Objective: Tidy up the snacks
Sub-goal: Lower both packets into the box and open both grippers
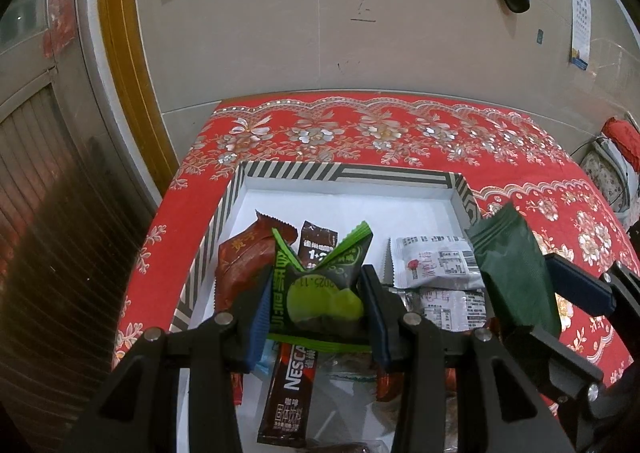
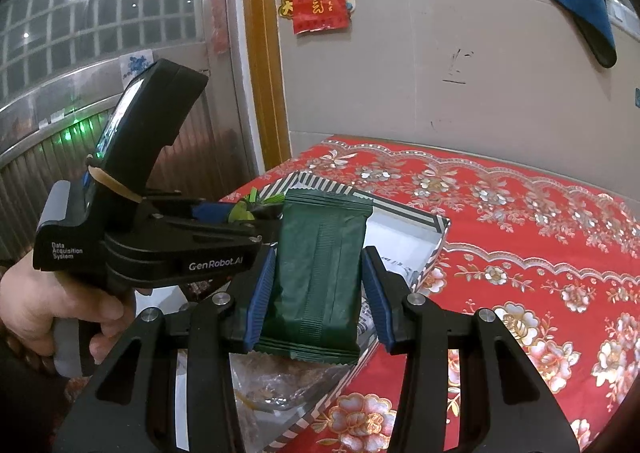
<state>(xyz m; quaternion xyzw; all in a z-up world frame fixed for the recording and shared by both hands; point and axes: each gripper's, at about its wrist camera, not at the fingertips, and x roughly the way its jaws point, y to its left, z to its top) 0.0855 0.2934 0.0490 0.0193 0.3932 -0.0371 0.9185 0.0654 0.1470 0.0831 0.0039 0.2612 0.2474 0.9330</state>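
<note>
Red floral worktop point(image 1: 400, 133) is carrying the striped box point(image 1: 344, 173) at centre frame, where the left tool point(image 1: 316, 303) is gripping a light, crinkly green snack point(image 1: 320, 293) mid-body and the right tool point(image 2: 316, 293) is clamping the dark green packet point(image 2: 316, 273), likely slippery.

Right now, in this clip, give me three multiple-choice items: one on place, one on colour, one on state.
1. Where does the white barcode-labelled packet lie?
A. inside the striped box
B. on the red tablecloth
C. on the floor

2. What colour is the packet in the right gripper?
A. red
B. dark green
C. white

3. What is the left gripper doing?
A. open, empty
B. shut on a coffee stick
C. shut on the green-and-black snack

Answers: 1 A, it rests on the box's white floor; 2 B, the dark green packet sits between the blue pads; 3 C, both pads press its sides.
</note>
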